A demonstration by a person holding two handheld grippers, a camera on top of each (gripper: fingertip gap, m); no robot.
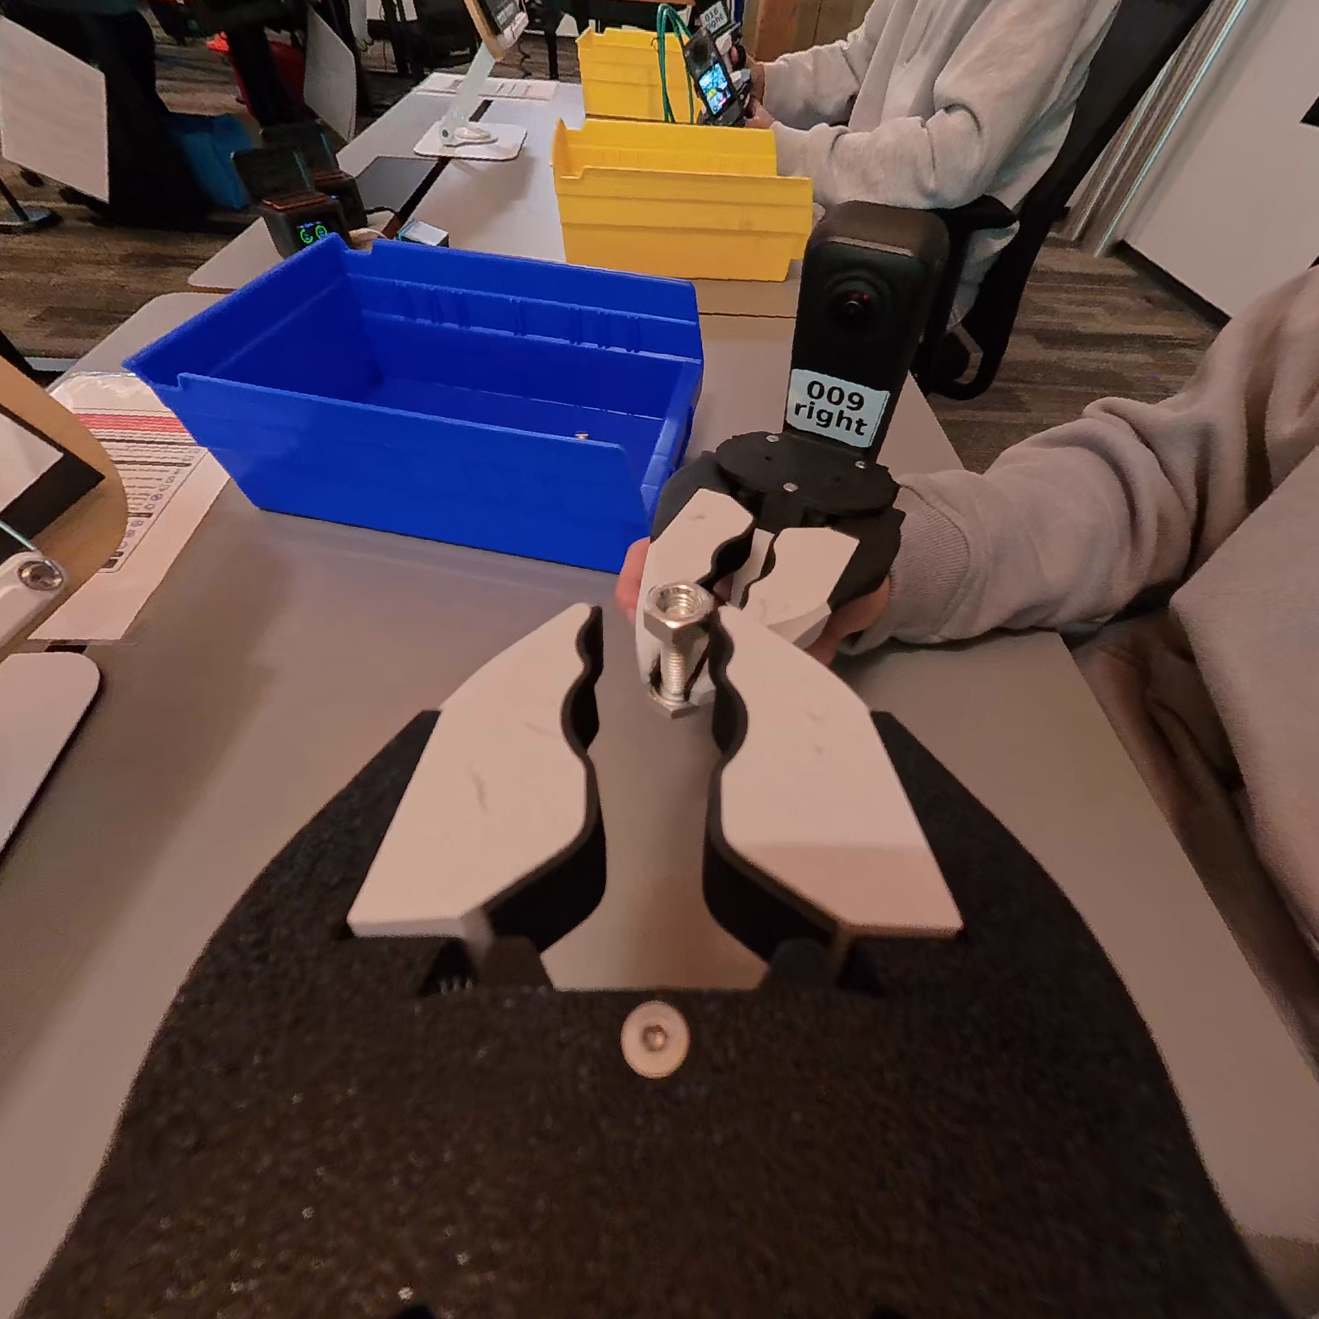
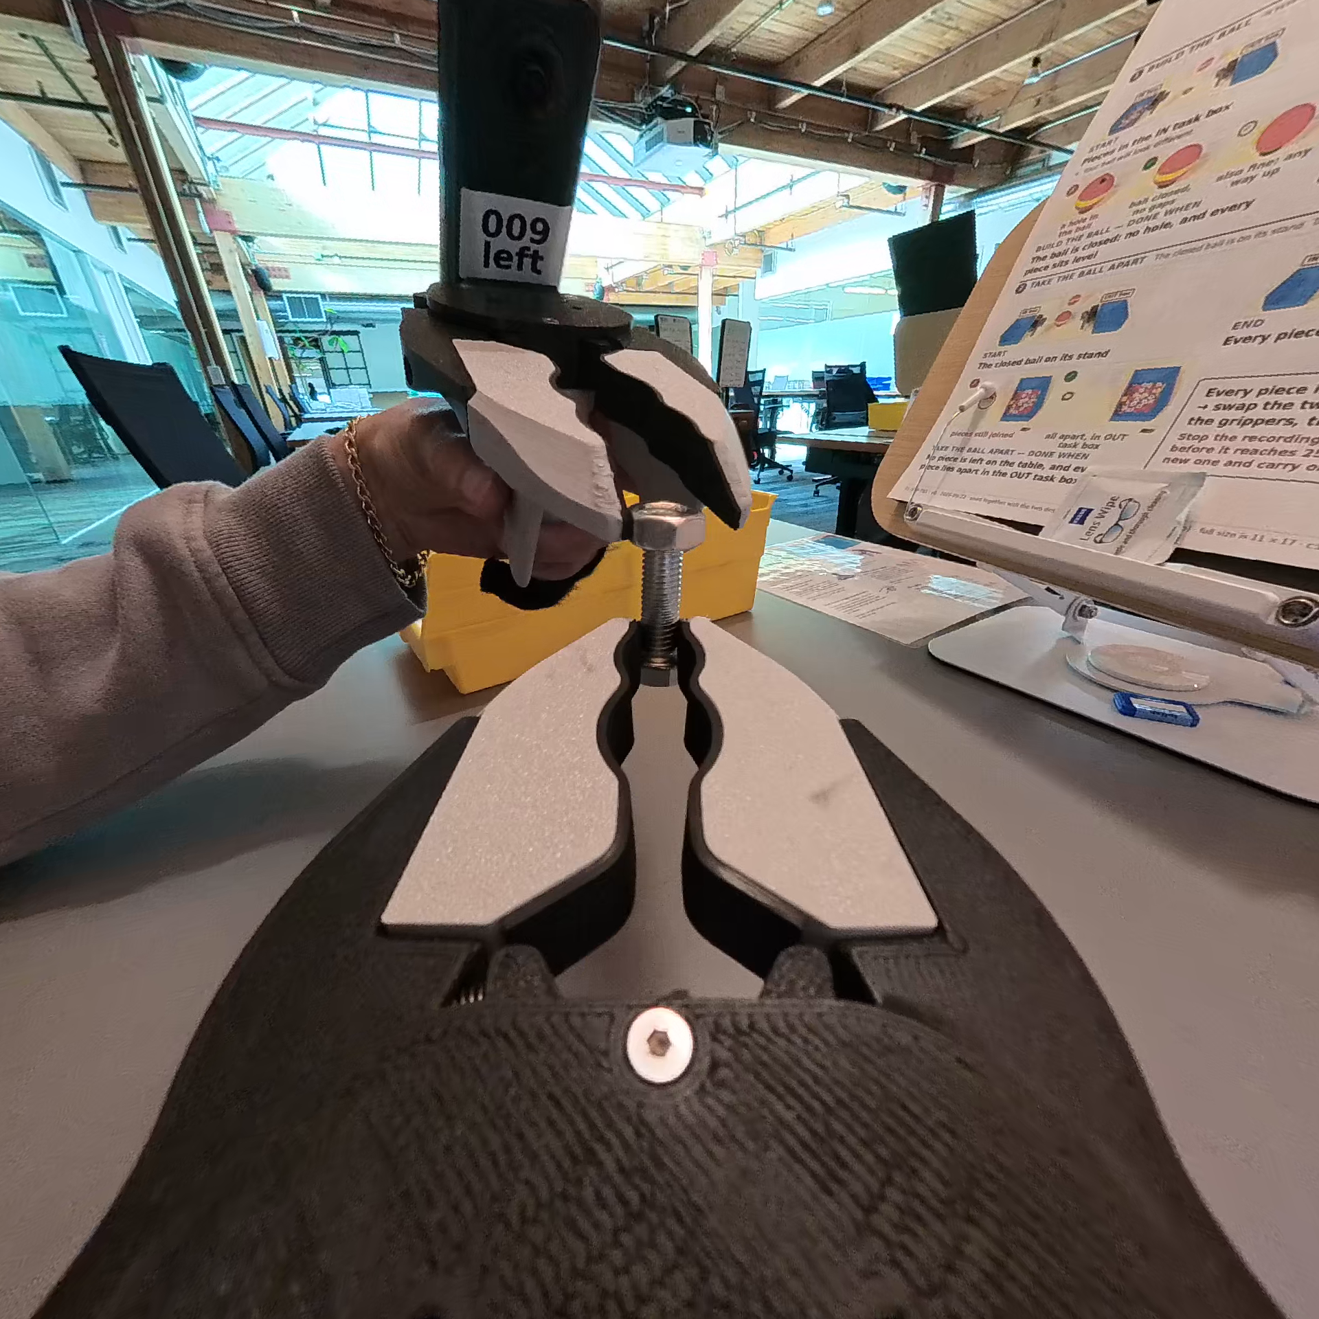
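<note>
Right gripper (image 2: 657,642) clamped on upright silver threaded steel bolt (image 2: 660,592); left gripper (image 1: 657,628) parted around its silver hexagonal nut (image 1: 678,614), gripping nothing.

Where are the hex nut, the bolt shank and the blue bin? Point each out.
hex nut (image 2: 667,526), right wrist view, on its front flat face.
bolt shank (image 2: 661,594), right wrist view, mid-thread above the fingertips.
blue bin (image 1: 428,457), left wrist view, on its near outer wall.
</note>
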